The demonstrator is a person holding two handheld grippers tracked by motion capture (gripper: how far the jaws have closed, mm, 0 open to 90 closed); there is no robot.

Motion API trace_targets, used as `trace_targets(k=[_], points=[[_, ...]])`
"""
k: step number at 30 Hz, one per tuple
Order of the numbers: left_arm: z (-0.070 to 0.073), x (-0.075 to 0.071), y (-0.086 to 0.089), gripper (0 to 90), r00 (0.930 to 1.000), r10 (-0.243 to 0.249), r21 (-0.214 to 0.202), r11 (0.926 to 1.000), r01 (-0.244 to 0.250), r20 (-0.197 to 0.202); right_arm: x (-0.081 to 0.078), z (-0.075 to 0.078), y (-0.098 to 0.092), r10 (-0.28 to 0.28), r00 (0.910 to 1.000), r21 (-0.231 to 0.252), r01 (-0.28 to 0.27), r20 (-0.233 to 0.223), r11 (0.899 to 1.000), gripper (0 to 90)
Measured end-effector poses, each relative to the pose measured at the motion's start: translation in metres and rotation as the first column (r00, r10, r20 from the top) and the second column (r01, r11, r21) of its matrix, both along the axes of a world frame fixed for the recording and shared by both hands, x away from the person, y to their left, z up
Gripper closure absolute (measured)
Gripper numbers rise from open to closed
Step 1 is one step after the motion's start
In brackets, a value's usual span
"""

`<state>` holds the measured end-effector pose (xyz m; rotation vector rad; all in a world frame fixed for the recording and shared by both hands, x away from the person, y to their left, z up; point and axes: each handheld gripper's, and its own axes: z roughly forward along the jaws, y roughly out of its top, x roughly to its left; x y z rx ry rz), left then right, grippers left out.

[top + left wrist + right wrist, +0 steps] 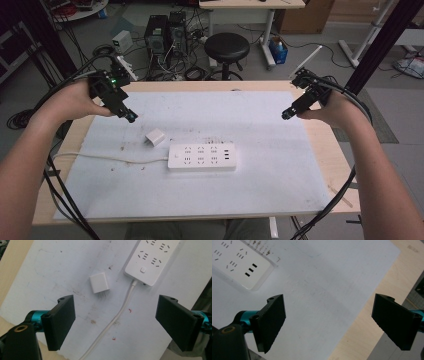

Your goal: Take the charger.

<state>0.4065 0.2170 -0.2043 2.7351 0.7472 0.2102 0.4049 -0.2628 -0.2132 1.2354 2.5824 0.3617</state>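
Your left gripper (131,116) and right gripper (287,114) hover wide open and empty; a careless grab could skid the plug (155,137), centre-left, off the strip (201,157).

On the table (300,200), a sheet (270,125); on the sheet near the middle, a power strip (202,157), cord (110,158) trailing left. Just behind-left of the strip, apart, a charger plug (155,137). Above the sheet's far corners, left gripper (129,115) and right gripper (287,114), well apart.
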Motion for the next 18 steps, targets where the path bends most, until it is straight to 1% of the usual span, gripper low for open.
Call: trace_targets(k=[1, 2, 5, 7, 8, 10, 12, 13, 14, 15, 16, 17, 18], points=[[0.0, 0.001, -0.001, 16.2, 1.0, 0.002, 0.001, 1.0, -0.002, -0.002, 0.0, 0.001, 0.0, -0.004, 1.0, 0.0, 0.004, -0.001, 1.0, 11.5], [-0.001, 0.001, -0.001, 16.2, 1.0, 0.004, 0.0, 1.0, -0.004, -0.002, 0.001, 0.001, 0.0, -0.006, 1.0, 0.011, 0.006, 0.003, 1.0, 11.5], [-0.004, 0.004, -0.003, 16.1, 1.0, 0.004, -0.004, 1.0, -0.004, -0.008, 0.003, 0.001, 0.0, -0.018, 0.9997, 0.045, 0.019, -0.016, 0.999, 11.4], [-0.007, 0.006, -0.006, 16.1, 0.9999, 0.006, -0.005, 1.0, -0.006, -0.013, 0.004, 0.001, 0.0, -0.029, 0.9993, 0.048, 0.03, -0.022, 0.998, 11.4], [-0.009, 0.007, -0.006, 16.1, 0.9999, 0.003, 0.002, 1.0, -0.003, -0.012, 0.004, 0.002, -0.001, -0.037, 0.9991, 0.054, 0.038, -0.022, 0.998, 11.4], [-0.013, 0.01, -0.008, 16.1, 0.9998, 0.007, -0.003, 1.0, -0.007, -0.017, 0.003, 0.002, -0.002, -0.052, 0.9984, 0.061, 0.054, -0.023, 0.997, 11.4], [-0.018, 0.014, -0.008, 16.2, 0.9997, 0.005, 0.003, 1.0, -0.005, -0.025, 0.003, 0.004, -0.004, -0.063, 0.9979, 0.065, 0.064, -0.017, 0.996, 11.4], [-0.018, 0.014, -0.008, 16.2, 0.9997, 0.005, 0.003, 1.0, -0.005, -0.025, 0.003, 0.004, -0.005, -0.07, 0.9974, 0.072, 0.071, -0.018, 0.995, 11.5], [-0.026, 0.018, -0.01, 16.2, 0.9994, 0.014, 0.016, 0.9998, -0.014, -0.031, 0.003, 0.005, -0.006, -0.069, 0.9975, 0.079, 0.07, -0.015, 0.994, 11.5], [-0.03, 0.02, -0.01, 16.2, 0.9993, 0.018, 0.017, 0.9997, -0.018, -0.031, 0.003, 0.005, -0.006, -0.072, 0.9973, 0.082, 0.073, -0.012, 0.994, 11.5], [-0.03, 0.02, -0.01, 16.2, 0.9993, 0.018, 0.017, 0.9997, -0.018, -0.031, 0.003, 0.005, -0.006, -0.072, 0.9973, 0.082, 0.073, -0.012, 0.994, 11.5], [-0.034, 0.021, -0.011, 16.2, 0.9992, 0.021, 0.017, 0.9996, -0.021, -0.034, 0.003, 0.005, -0.007, -0.074, 0.9973, 0.08, 0.074, -0.007, 0.994, 11.5], [-0.043, 0.026, -0.013, 16.2, 0.9992, 0.009, 0.022, 0.9997, -0.009, -0.039, 0.003, 0.005, -0.007, -0.073, 0.9973, 0.079, 0.073, -0.002, 0.994, 11.5]])
